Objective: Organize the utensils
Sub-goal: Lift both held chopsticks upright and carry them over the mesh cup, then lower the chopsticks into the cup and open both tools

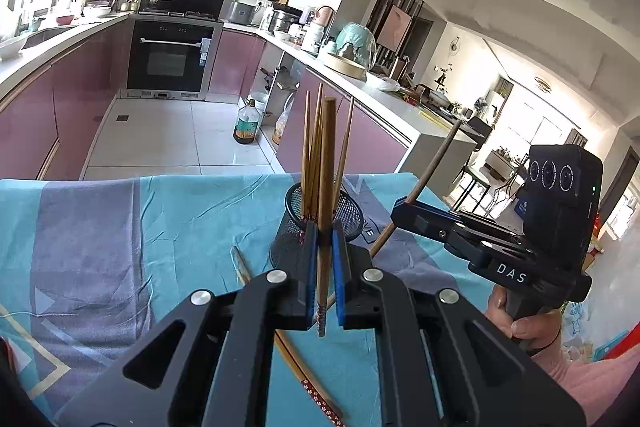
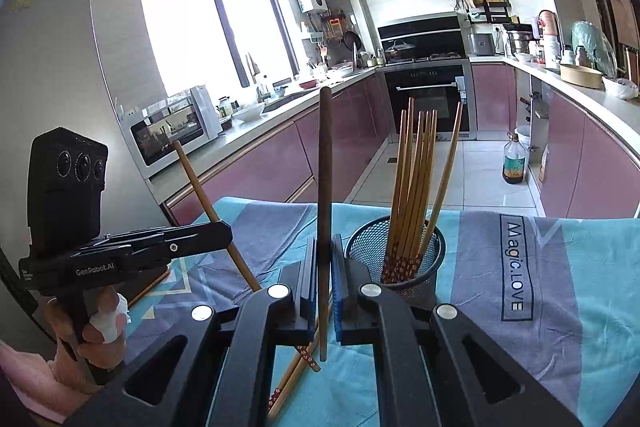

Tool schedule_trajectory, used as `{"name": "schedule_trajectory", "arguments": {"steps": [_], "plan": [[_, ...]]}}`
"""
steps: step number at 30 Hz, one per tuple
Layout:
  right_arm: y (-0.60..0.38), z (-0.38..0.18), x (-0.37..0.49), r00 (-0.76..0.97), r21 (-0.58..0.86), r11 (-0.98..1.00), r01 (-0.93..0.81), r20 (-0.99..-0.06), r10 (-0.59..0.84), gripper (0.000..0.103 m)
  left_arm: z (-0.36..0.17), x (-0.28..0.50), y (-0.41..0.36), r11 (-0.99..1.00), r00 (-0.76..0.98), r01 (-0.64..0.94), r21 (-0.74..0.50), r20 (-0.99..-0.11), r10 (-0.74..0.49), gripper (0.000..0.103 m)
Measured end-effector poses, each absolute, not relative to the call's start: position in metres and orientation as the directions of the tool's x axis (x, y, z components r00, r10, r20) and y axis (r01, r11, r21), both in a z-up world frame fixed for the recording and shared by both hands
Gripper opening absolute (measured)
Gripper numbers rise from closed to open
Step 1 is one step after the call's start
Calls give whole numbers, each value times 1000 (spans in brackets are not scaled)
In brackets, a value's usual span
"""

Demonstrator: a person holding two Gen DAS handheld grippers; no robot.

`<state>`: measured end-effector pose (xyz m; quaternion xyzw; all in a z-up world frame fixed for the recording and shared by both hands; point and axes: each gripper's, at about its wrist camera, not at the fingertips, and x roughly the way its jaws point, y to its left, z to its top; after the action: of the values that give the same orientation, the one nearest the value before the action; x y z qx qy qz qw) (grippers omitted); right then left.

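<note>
The left hand-held gripper (image 1: pixel 323 269) is pinching a brown chopstick (image 1: pixel 327 195) upright, just in front of the mesh holder (image 1: pixel 352 215), probably so it drops in tip-down. The right hand-held gripper (image 2: pixel 324 277) is clamping a darker chopstick (image 2: pixel 325 187) the same way, just left of the holder. Loose chopsticks (image 2: pixel 298 367) are lying on the cloth-covered counter (image 2: pixel 560 307) before the holder; a bundle of chopsticks (image 2: pixel 416 187) is standing inside it

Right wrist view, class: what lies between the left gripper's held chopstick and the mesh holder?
The right gripper, shut on a darker chopstick, stands between the left gripper's chopstick and the mesh holder; the blue tablecloth lies beneath.
</note>
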<state>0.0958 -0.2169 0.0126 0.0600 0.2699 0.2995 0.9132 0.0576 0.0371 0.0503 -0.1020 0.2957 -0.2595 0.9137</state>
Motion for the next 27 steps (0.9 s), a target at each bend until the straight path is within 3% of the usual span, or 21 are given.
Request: {"name": "schedule_trajectory", "arguments": {"steps": [13, 27], "plan": [[-231, 52, 105, 732, 226, 824, -520, -379, 566, 5, 96, 70, 28, 845, 740, 446, -295, -409, -534, 8], [-239, 74, 124, 765, 207, 836, -508, -338, 549, 5, 127, 86, 12, 855, 761, 458, -242, -390, -518, 8]]}}
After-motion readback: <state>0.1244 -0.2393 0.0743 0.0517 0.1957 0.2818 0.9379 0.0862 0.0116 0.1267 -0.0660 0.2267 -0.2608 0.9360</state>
